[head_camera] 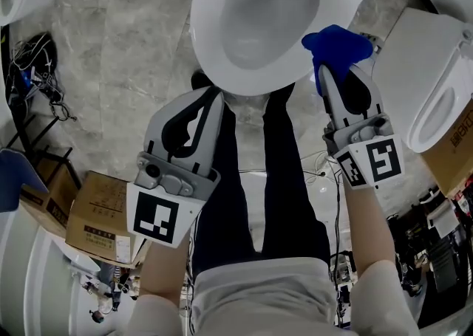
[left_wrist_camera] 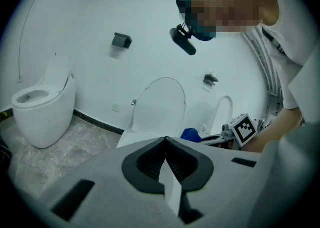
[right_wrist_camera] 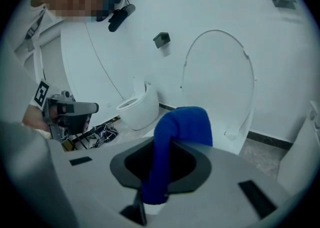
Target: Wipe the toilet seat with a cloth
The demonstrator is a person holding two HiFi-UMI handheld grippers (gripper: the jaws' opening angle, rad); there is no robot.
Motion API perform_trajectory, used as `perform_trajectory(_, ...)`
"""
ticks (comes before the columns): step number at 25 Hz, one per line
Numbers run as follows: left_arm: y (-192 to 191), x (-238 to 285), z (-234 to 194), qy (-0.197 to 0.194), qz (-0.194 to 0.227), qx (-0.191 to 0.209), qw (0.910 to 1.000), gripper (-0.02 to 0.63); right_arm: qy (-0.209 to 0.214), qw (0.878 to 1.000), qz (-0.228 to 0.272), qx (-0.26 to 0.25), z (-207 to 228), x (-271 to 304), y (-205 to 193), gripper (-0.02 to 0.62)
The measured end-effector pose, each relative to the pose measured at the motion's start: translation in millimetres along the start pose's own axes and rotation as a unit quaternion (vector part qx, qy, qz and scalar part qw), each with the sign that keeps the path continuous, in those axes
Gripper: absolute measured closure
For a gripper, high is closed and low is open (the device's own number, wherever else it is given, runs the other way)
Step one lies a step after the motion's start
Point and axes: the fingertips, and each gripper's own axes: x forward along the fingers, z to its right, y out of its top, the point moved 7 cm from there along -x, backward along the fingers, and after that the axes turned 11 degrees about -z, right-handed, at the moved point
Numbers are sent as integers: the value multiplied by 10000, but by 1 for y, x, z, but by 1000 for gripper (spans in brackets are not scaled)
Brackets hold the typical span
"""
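A white toilet (head_camera: pixel 214 54) stands in front of me, its seat rim facing up and its lid (left_wrist_camera: pixel 160 104) raised against the wall. My right gripper (head_camera: pixel 334 69) is shut on a blue cloth (head_camera: pixel 336 46), held just off the seat's right edge. In the right gripper view the cloth (right_wrist_camera: pixel 172 132) bulges out over the jaws and hides the tips, with the lid (right_wrist_camera: pixel 220 81) behind it. My left gripper (head_camera: pixel 211 97) is shut and holds nothing, hanging near the bowl's front edge. The left gripper view shows its jaws (left_wrist_camera: pixel 165 144) closed together, and the blue cloth (left_wrist_camera: pixel 191 134) lies beyond them.
My legs in dark trousers (head_camera: pixel 259 179) stand below the bowl. Another toilet (head_camera: pixel 436 98) sits close on the right, and one (left_wrist_camera: pixel 42 106) stands off to the left. Cardboard boxes (head_camera: pixel 96 216) and tangled cables (head_camera: pixel 33 61) lie on the marble floor at the left.
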Motion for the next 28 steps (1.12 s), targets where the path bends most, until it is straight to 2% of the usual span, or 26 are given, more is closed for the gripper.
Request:
perform_trajectory(8,-6,6,-2,39,-59,-58,10000,598,-109,9999,-80,-31,28,25,3,548)
perform_trajectory(23,-2,18,-17,106,-77,-207,9997,598,-241,9992,-221,221,76,89,23,548)
perform_trajectory(28,-1,21,-23,136,-100,-242,9996,598,-337,9988,-328,134,93,112,29,548)
